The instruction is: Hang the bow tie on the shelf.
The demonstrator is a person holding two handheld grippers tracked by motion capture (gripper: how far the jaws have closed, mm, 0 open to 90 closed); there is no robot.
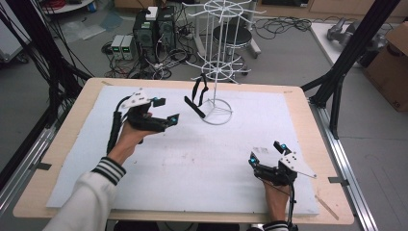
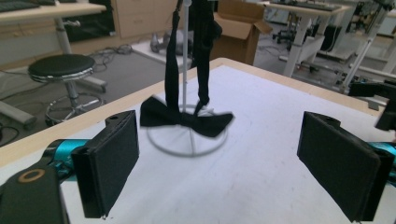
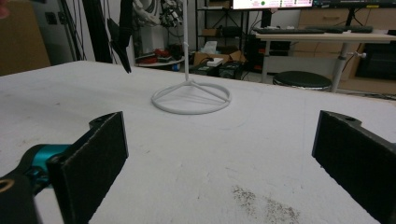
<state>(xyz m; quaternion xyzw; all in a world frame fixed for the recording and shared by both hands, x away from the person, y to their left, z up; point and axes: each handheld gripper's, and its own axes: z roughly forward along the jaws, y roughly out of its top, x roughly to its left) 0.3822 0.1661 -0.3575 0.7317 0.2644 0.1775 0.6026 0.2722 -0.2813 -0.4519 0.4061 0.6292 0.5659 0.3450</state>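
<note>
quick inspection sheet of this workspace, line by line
surface: white mat on a wooden table, faint smudges, dark specks near the right gripper
job's things: black bow tie hangs by its strap from a hook of the white wire rack, its bow low over the rack's ring base
clutter: nothing seen on the mat
grippers: left gripper open, nothing between its jaws, facing the bow tie; right gripper open, empty, low over the mat
cables: one black cable trails from each gripper along the forearm; tangle on the floor behind
surroundings: stool, computer towers, cardboard box, black frame posts
</note>
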